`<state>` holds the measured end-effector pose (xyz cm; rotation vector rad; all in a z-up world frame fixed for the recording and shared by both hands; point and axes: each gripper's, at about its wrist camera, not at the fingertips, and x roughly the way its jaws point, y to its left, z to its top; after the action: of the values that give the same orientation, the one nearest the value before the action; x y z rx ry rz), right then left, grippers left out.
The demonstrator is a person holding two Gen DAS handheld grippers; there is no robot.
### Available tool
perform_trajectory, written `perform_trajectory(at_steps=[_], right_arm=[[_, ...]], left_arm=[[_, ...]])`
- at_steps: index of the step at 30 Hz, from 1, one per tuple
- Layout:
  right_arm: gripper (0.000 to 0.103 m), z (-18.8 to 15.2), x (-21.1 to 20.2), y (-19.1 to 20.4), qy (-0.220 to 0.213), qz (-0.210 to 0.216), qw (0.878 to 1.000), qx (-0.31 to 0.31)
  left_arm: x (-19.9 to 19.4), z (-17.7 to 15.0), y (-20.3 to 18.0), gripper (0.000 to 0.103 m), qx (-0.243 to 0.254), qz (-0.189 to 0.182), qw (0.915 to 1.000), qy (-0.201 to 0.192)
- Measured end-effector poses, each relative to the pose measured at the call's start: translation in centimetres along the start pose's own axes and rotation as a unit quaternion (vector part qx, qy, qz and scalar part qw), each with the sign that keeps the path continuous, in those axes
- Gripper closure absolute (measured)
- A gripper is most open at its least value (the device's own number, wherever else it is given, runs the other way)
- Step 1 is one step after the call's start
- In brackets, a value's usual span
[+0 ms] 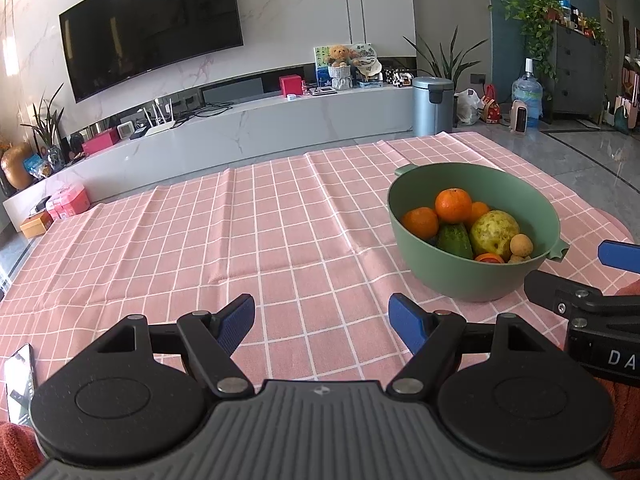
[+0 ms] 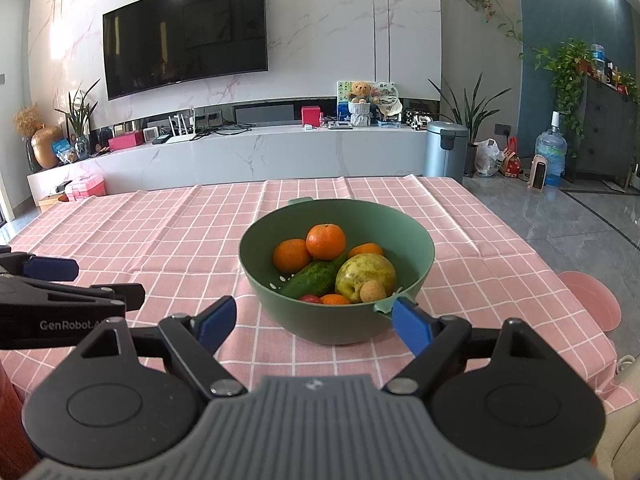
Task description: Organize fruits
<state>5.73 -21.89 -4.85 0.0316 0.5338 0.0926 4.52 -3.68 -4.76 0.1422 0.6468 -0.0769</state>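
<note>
Fruits sat heaped in the green bowl (image 2: 416,248) as I held my right gripper (image 2: 314,322) spread and empty just short of its near rim. My left gripper (image 1: 322,322), also spread, hung left of the bowl over the counter's pink checked cloth (image 1: 280,220). I judged the topmost orange (image 2: 325,241) likely to roll if I nudged the pile; the small round fruit (image 2: 373,291) by the rim could spill.

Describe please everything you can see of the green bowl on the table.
The green bowl is round and deep, matte, plastic-looking, with a small tab handle on its far rim and another on its near rim. It stands upright on the pink checked tablecloth, holding oranges, a cucumber, a yellow-green fruit and smaller pieces. Small drain holes show inside. Neither gripper touches it.
</note>
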Motion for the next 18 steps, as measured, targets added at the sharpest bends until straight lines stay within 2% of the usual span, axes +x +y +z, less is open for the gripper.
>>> perform_trajectory(at_steps=[18], right_arm=[[0.021, -0.03, 0.22, 0.12, 0.003, -0.001, 1.0, -0.003]], left_arm=[[0.0, 0.24, 0.25, 0.014, -0.007, 0.0, 1.0, 0.002]])
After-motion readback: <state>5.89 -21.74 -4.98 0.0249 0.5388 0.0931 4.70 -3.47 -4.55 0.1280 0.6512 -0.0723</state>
